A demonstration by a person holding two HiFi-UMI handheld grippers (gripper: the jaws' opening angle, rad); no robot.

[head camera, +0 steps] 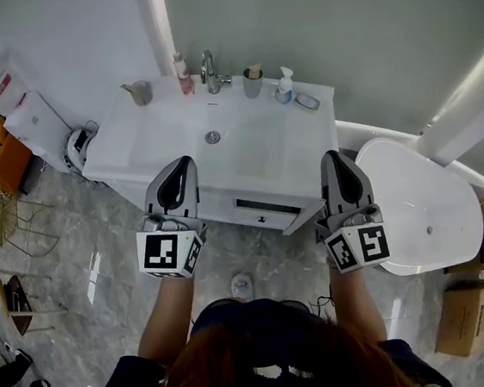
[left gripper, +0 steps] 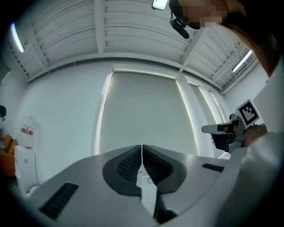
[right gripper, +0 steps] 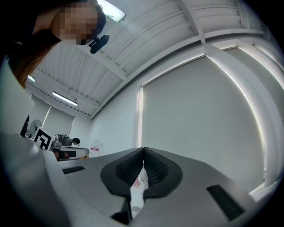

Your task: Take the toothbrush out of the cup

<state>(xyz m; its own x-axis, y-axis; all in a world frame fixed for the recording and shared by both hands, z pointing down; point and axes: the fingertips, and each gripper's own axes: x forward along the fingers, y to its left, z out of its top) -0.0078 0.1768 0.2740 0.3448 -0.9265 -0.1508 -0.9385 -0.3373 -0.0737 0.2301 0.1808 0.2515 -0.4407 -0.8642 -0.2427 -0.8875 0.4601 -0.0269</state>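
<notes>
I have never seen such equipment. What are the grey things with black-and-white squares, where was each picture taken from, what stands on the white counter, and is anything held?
No robot here: a person holds a grey two-jaw gripper in each hand, the left gripper and the right gripper. The square-patterned cubes are parts of them. One picture comes from a camera on the person's head, looking down. The other two come from cameras riding on each gripper, looking along its jaws toward wall and ceiling. Both grippers are shut and hold nothing. Ahead, the white washbasin counter carries a metal tap, a pink bottle, a white pump bottle, a grey-green cup on the left and a grey-blue cup on the right. The toothbrush is too small to make out.
</notes>
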